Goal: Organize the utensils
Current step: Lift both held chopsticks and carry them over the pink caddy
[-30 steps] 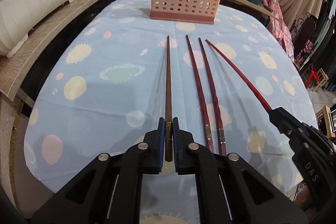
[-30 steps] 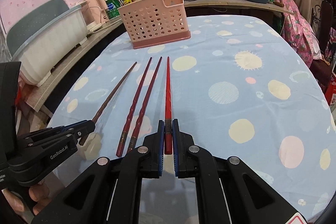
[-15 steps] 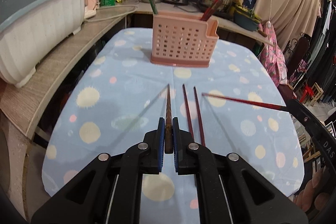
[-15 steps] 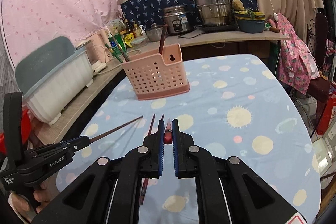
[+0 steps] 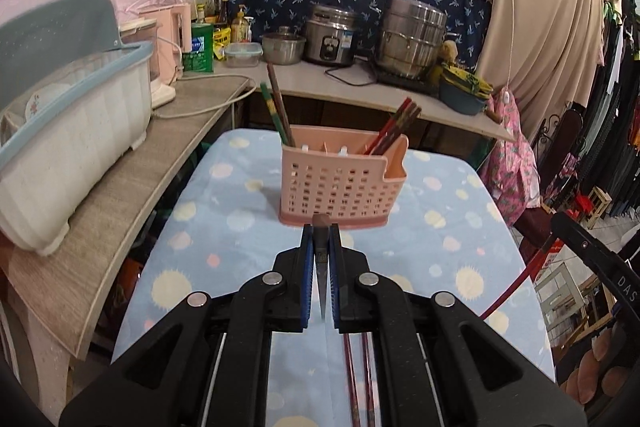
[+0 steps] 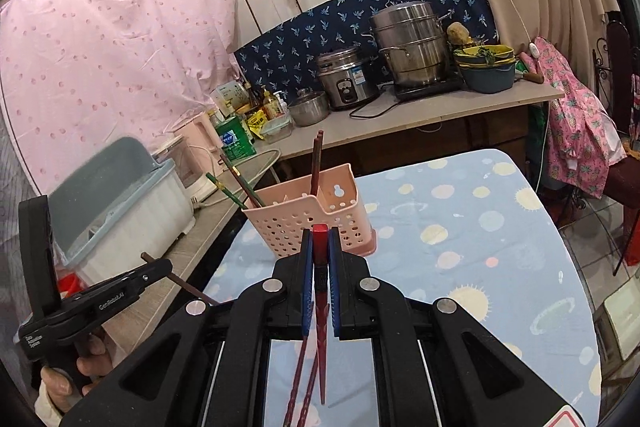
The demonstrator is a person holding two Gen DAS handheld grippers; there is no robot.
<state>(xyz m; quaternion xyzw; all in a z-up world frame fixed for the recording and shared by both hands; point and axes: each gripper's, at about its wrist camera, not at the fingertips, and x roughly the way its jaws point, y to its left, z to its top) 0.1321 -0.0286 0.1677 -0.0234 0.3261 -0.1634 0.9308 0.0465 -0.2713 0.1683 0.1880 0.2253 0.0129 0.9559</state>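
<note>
Cluttered kitchen corner behind: pink dotted sheet at upper left, navy leaf-print cloth along the back wall, beige curtain at right. Steel steamer pot, rice cooker and small labelled bottles on the wooden counter; labels too small to read. White dish rack with grey lid cut off at the left edge, its contents blurred behind translucent plastic.

Lower centre, blue tablecloth with pastel dots and sun shapes, soft and slightly creased, near edge hidden under black gripper frames. Pink perforated plastic utensil holder upright mid-frame, rectangular, with a raised tab at one end; several chopsticks leaning out of it, lower ends hidden inside.

Left gripper clamped tight on a dark brown chopstick: blunt end poking up past the blue pads, tapered tip pointing down between the arms. In the right-wrist view, same stick crossing the lower left as a thin brown rod, partly masked by the gripper body, with a hand only partly visible at the frame edge.

Right gripper pinched shut on a glossy red chopstick, square end up, twisted shaft hanging below. Two maroon chopsticks flat on the cloth at bottom centre, mostly covered by the gripper arms.
</note>
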